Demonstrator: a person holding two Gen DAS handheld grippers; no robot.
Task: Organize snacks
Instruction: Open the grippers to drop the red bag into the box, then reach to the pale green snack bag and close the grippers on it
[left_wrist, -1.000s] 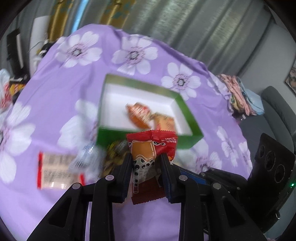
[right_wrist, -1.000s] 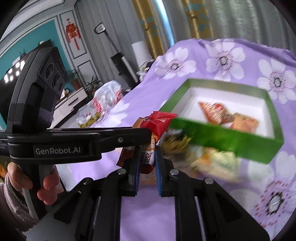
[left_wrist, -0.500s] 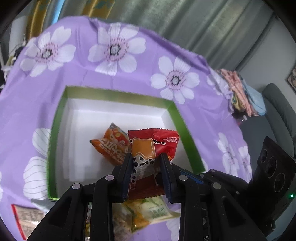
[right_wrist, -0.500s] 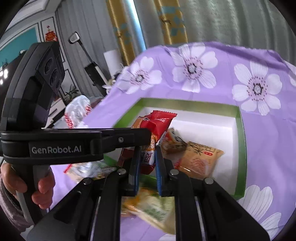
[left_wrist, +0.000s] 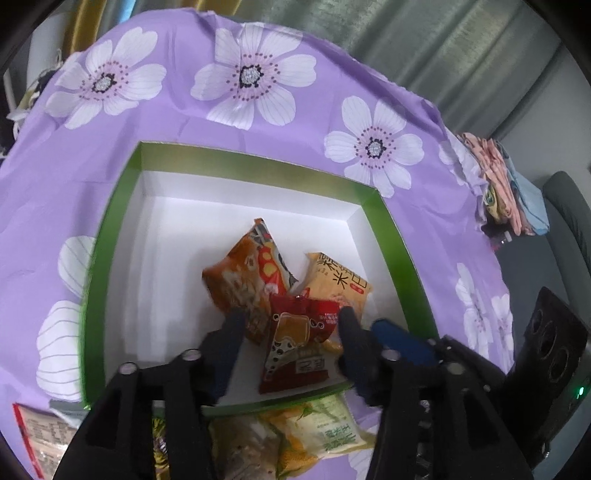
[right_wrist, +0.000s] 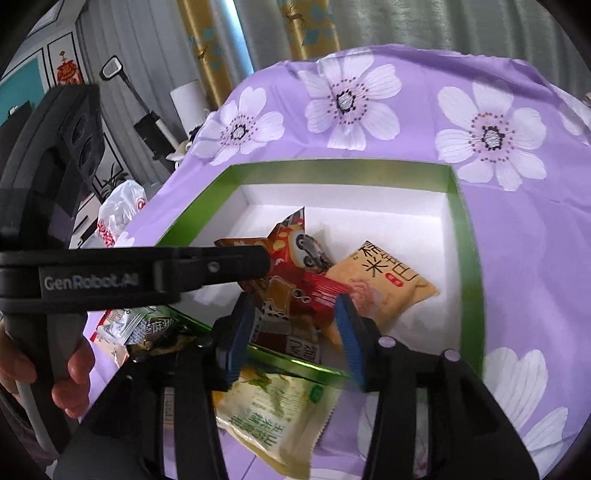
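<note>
A green box (left_wrist: 258, 162) with a white inside sits on the purple flowered cloth (left_wrist: 184, 122). In it lie an orange packet (left_wrist: 240, 284) and a tan packet (left_wrist: 340, 280). A red snack packet (left_wrist: 295, 339) rests on the box floor by the near wall, partly on those two. My left gripper (left_wrist: 290, 328) hangs over it with its jaws opening; the packet is between them, unpressed. In the right wrist view the same red packet (right_wrist: 306, 291) lies between the opening jaws of my right gripper (right_wrist: 295, 308), over the box (right_wrist: 332, 166).
Outside the near wall lie a green-yellow packet (left_wrist: 321, 428), a red-and-white packet (left_wrist: 40, 435) and a dark packet (right_wrist: 155, 328). A hand (right_wrist: 74, 369) holds the left gripper's handle. A plastic bag (right_wrist: 118, 210) is at the left and folded clothes (left_wrist: 506, 184) at the right.
Both grippers carried the red packet forward from in front of the box to above its inside. Their jaws then spread, and the packet dropped onto the box floor.
</note>
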